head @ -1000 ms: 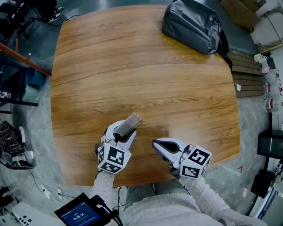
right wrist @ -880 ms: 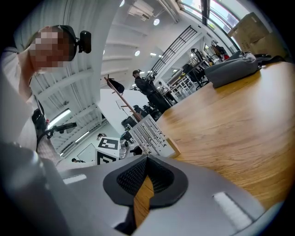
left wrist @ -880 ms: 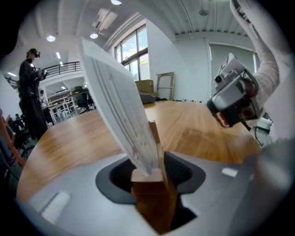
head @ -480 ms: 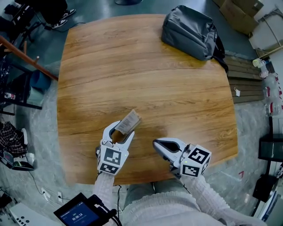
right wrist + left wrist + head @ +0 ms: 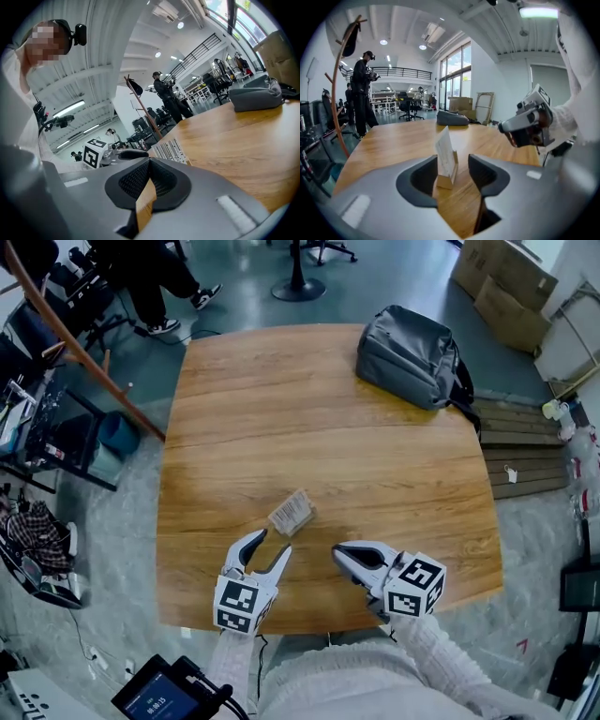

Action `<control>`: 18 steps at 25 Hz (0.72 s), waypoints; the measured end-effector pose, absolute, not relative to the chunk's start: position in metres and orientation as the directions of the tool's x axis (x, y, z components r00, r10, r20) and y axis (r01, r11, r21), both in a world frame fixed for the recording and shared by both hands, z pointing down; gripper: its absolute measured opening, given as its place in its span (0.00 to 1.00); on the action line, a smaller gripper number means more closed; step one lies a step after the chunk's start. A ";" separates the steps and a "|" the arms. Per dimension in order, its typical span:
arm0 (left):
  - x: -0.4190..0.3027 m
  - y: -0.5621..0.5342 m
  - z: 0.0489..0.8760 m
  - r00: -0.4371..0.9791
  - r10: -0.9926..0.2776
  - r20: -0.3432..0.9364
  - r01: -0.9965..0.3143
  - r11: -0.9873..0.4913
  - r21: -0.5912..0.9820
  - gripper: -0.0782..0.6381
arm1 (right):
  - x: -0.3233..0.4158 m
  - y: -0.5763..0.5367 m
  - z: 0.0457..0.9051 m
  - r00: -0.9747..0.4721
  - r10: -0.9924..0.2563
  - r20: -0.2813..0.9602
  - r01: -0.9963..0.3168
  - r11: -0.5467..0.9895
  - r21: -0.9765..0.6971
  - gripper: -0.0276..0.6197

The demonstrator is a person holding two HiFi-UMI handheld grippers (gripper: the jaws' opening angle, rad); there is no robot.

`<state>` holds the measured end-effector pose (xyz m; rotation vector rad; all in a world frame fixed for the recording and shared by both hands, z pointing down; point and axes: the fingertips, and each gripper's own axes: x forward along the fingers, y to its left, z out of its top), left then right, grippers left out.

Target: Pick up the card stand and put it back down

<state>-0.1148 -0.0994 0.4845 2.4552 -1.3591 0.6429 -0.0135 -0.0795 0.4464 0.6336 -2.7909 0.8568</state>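
Left gripper [image 5: 269, 546] backed off stand [image 5: 292, 512]; jaws apart, just narrowing slightly, nothing between. Stand upright on table [image 5: 375, 474], near side. Right gripper [image 5: 339, 553] clenched, empty. Task looks done.

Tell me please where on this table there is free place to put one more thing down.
Free: the wide wood between the card stand and the grey bag, and the whole far-left part of the table. Crowded: the near edge, where the open left gripper, its empty jaws just narrowed a little, and the shut right gripper sit behind the stand.
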 end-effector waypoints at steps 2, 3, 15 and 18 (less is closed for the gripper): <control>-0.111 -0.092 0.466 0.461 -0.758 0.462 -0.865 -0.500 0.042 0.38 | -0.015 -0.077 0.441 -0.903 -0.345 0.256 -0.428 0.762 -0.485 0.04; -0.108 -0.088 0.456 0.464 -0.767 0.444 -0.869 -0.492 0.057 0.36 | -0.016 -0.075 0.439 -0.905 -0.340 0.254 -0.423 0.770 -0.477 0.04; -0.082 -0.050 0.414 0.520 -0.786 0.335 -0.849 -0.519 0.101 0.12 | -0.030 -0.057 0.410 -0.921 -0.310 0.235 -0.381 0.839 -0.389 0.04; -0.079 -0.048 0.418 0.527 -0.783 0.332 -0.849 -0.507 0.150 0.12 | -0.031 -0.057 0.409 -0.920 -0.312 0.238 -0.383 0.844 -0.376 0.04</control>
